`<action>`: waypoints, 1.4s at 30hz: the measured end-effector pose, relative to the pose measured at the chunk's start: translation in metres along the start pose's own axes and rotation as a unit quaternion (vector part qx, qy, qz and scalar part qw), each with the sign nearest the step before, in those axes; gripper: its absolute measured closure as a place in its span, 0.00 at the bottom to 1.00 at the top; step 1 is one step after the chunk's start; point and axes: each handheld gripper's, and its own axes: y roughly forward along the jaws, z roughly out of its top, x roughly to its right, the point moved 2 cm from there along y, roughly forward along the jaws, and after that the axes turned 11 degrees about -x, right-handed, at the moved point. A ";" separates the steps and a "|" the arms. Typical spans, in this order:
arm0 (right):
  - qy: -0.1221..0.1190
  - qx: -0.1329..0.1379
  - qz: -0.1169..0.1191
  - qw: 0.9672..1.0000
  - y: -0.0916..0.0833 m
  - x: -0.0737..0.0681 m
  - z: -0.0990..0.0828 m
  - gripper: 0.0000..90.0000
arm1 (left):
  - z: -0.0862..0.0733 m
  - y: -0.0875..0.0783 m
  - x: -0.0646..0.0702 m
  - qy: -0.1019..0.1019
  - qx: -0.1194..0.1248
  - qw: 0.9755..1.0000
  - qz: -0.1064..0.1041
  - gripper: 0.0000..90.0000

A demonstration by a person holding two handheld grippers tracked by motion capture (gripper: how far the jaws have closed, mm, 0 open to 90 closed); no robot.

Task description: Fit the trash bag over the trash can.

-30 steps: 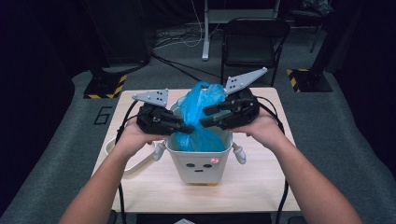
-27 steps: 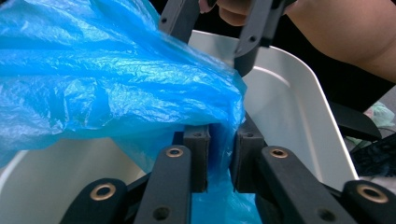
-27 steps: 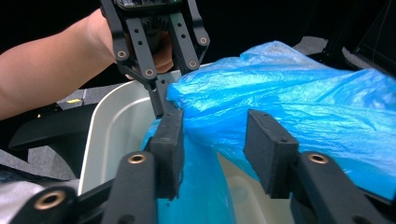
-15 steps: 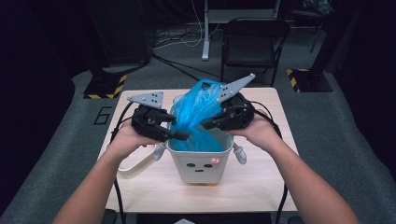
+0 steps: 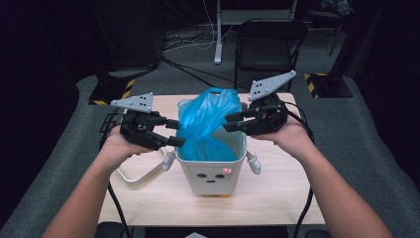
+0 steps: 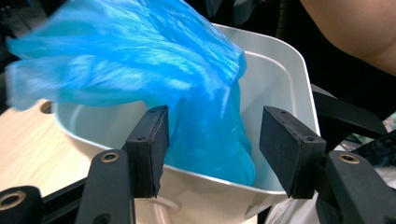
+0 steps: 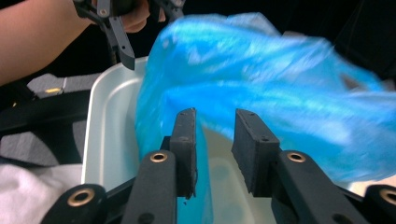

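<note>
A blue bag [image 5: 208,126] sits bunched inside the white bin [image 5: 213,171] near the table's front edge, its rim not yet lined; left gripper [image 5: 176,133] and right gripper [image 5: 229,123], jaws just parting, stand released beside it

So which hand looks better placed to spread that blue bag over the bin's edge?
Probably the right. The right claw has the blue bag between its pads above the white bin, while the left claw stands wide at the rim.
</note>
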 end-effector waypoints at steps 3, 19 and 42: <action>-0.004 0.009 -0.005 1.000 -0.005 -0.001 0.007 0.74 | 0.004 -0.011 0.000 0.003 0.006 1.000 0.008 0.46; -0.007 -0.008 -0.014 1.000 0.023 0.009 0.030 0.70 | 0.022 0.003 -0.029 -0.019 0.029 0.999 0.005 0.52; 0.045 -0.005 -0.051 0.998 -0.001 0.028 -0.010 0.61 | 0.022 0.050 -0.029 -0.020 -0.067 0.997 -0.032 0.73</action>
